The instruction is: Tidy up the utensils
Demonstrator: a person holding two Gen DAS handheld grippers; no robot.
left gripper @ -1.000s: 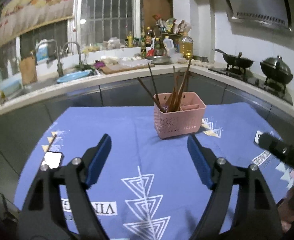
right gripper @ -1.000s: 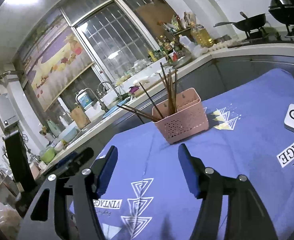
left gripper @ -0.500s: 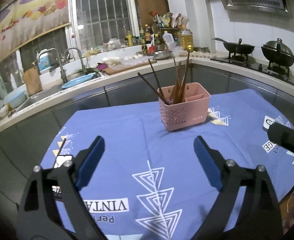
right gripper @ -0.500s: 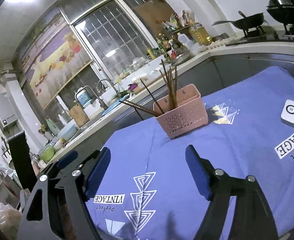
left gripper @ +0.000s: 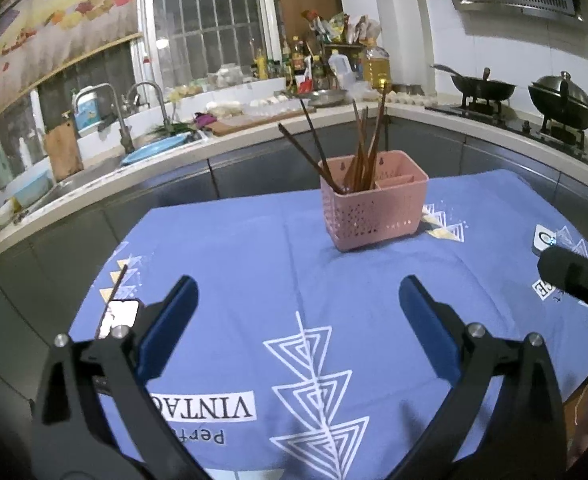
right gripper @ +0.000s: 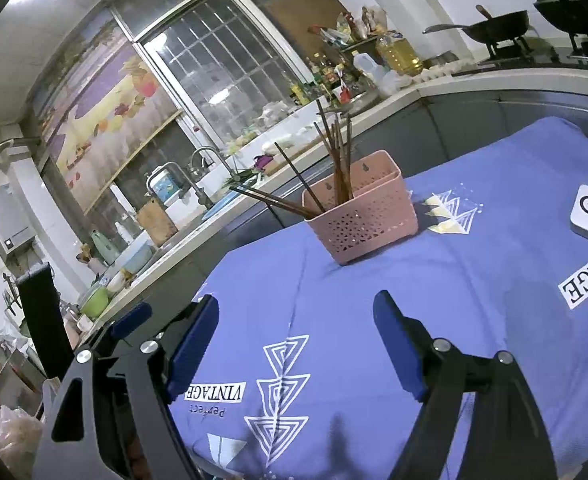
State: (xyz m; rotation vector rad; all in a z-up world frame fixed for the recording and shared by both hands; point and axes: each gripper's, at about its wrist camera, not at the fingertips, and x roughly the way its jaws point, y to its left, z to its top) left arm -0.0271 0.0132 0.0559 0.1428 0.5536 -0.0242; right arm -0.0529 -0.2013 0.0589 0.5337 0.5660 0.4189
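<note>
Left wrist view: left gripper [left gripper: 294, 312] hangs over the blue tablecloth [left gripper: 254, 248], jaws spread wide, nothing between them. Pink basket [left gripper: 373, 208] stands farther off, centre-right, with dark chopsticks [left gripper: 363, 148] bunched in its left compartment; right compartment looks empty. One loose chopstick [left gripper: 114, 296] lies at the near left edge, partly across a phone [left gripper: 120, 318]. Risk: going for that stick could knock the phone or roll the stick off the edge, since it lies flat and thin on cloth.

Right wrist view: right gripper [right gripper: 297, 344] also spread and empty, low over the cloth. Two chopsticks lean far out over the basket's [right gripper: 365, 216] left rim. Risk: brushing those leaners on approach could lever them out or tip the light basket. A small white device [right gripper: 587, 212] sits far right, clear of both grippers.
</note>
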